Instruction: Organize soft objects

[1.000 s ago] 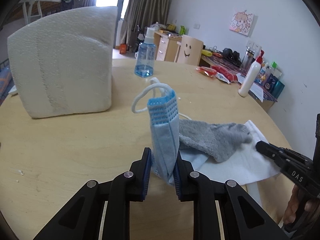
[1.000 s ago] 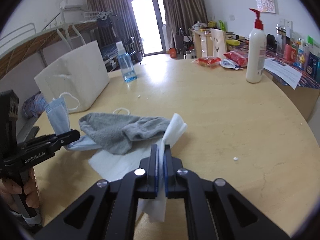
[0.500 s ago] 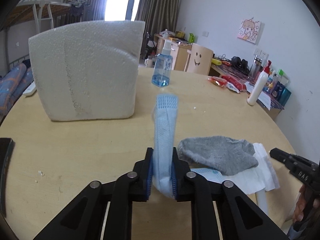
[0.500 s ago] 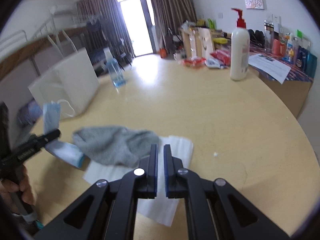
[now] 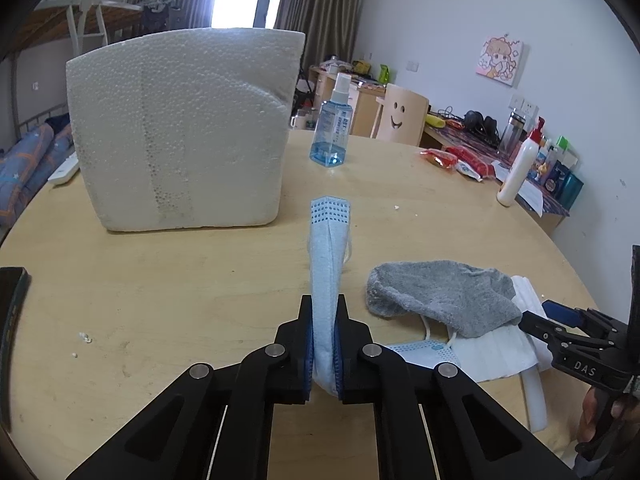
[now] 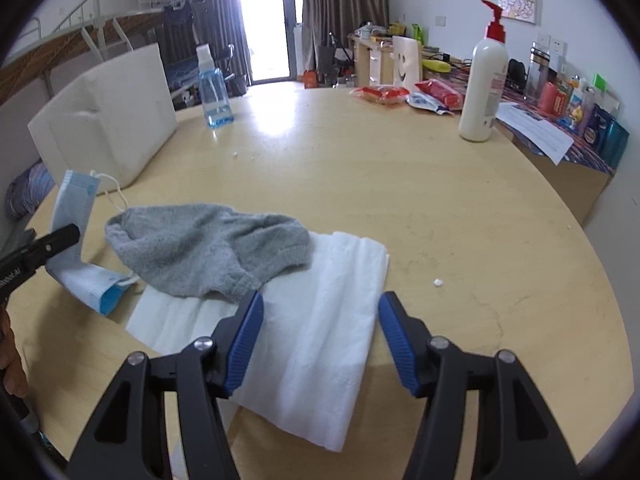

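My left gripper [image 5: 323, 320] is shut on a light blue face mask [image 5: 327, 264] and holds it upright above the round wooden table [image 5: 160, 300]. The mask also shows at the left of the right wrist view [image 6: 72, 208], its lower end trailing on the table. A grey sock [image 6: 200, 248] lies across a white paper towel [image 6: 320, 332]. My right gripper [image 6: 320, 328] is open and empty just above the towel's near part. It shows at the right edge of the left wrist view [image 5: 560, 324].
A white foam box [image 5: 180, 132] stands at the back left. A blue spray bottle [image 5: 332, 132], a white pump bottle [image 6: 482, 84] and red snack packets [image 6: 400, 94] stand further back. A dark object [image 5: 10, 320] lies at the left edge.
My right gripper has let go of the paper towel and opened; the towel now lies flat. My left gripper has lifted the mask away from the sock, toward the foam box.
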Action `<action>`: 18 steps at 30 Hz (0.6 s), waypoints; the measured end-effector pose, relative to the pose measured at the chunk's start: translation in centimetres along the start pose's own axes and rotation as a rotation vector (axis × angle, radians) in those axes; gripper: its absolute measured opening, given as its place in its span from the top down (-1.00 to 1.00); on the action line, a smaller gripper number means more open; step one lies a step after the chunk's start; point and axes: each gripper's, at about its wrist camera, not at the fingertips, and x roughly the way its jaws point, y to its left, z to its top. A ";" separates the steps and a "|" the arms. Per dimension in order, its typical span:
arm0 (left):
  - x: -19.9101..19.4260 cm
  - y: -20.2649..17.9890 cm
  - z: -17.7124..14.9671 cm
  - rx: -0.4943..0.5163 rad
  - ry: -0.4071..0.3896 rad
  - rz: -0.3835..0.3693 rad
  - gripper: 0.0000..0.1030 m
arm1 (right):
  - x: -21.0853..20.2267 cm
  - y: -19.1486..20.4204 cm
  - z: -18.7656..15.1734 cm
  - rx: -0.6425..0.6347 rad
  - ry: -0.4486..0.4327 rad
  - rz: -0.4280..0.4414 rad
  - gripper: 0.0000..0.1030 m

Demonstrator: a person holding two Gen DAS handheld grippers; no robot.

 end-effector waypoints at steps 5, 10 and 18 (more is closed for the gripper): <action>-0.3 0.4 0.0 -0.005 -0.007 -0.002 0.84 | 0.3 -0.5 0.1 0.015 0.010 0.005 0.04; -0.3 0.6 -0.1 -0.008 -0.011 -0.003 0.84 | 0.3 -0.1 0.0 -0.030 0.006 -0.069 0.63; -1.2 1.0 -0.3 -0.010 -0.036 -0.008 0.84 | -0.3 0.6 0.0 -0.069 -0.020 -0.034 0.90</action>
